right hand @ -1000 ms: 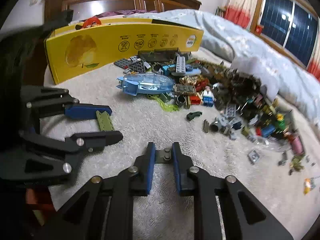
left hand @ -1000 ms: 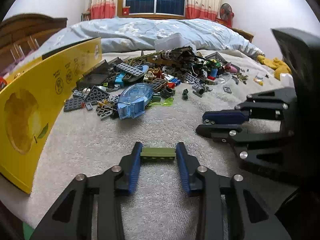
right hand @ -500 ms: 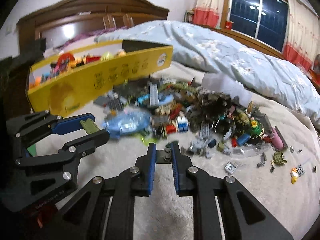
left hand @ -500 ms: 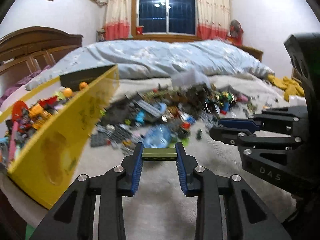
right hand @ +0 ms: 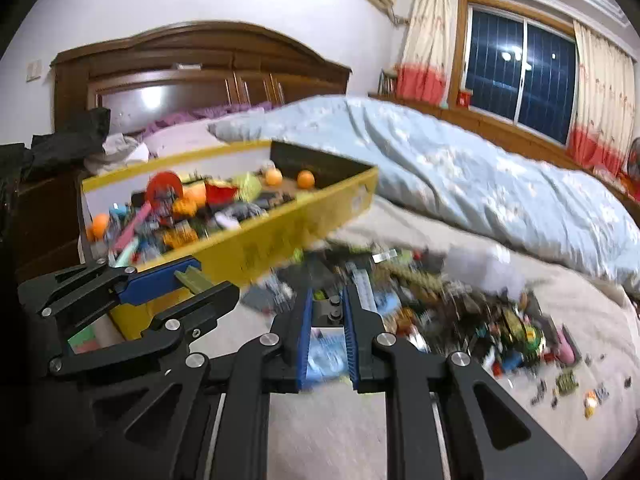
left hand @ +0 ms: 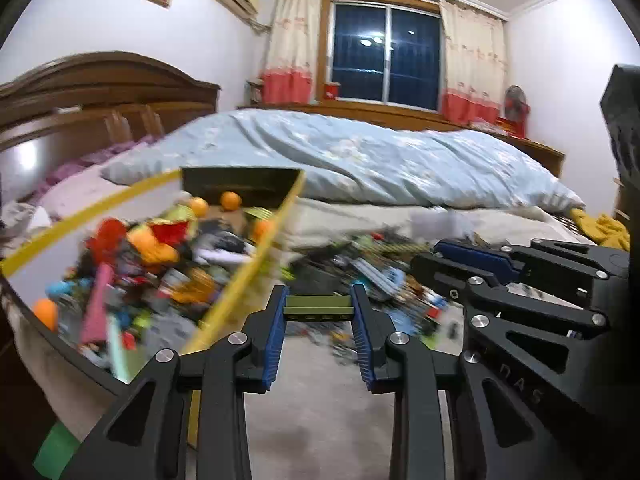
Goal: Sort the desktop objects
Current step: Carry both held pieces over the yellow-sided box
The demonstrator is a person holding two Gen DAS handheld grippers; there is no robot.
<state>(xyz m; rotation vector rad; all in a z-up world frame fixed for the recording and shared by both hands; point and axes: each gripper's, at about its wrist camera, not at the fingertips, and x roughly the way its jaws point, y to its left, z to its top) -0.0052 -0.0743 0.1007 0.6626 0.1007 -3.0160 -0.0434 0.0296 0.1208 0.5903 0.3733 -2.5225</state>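
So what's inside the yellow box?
The yellow box holds a jumble of bright toy pieces with several orange balls on top. The picture is blurred, and whatever lies beneath the top layer is covered.

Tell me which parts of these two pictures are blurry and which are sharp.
Left wrist view: the left gripper and its olive brick are sharp, the yellow box and brick pile smeared. Right wrist view: the right gripper is crisp, the pile blurred, the window fairly clear.

Two black tongs with blue pads are held side by side. The left tongs [left hand: 319,308] are clamped on a flat olive-green brick [left hand: 318,306]; the right tongs [right hand: 327,312] on a small dark grey piece [right hand: 329,312].
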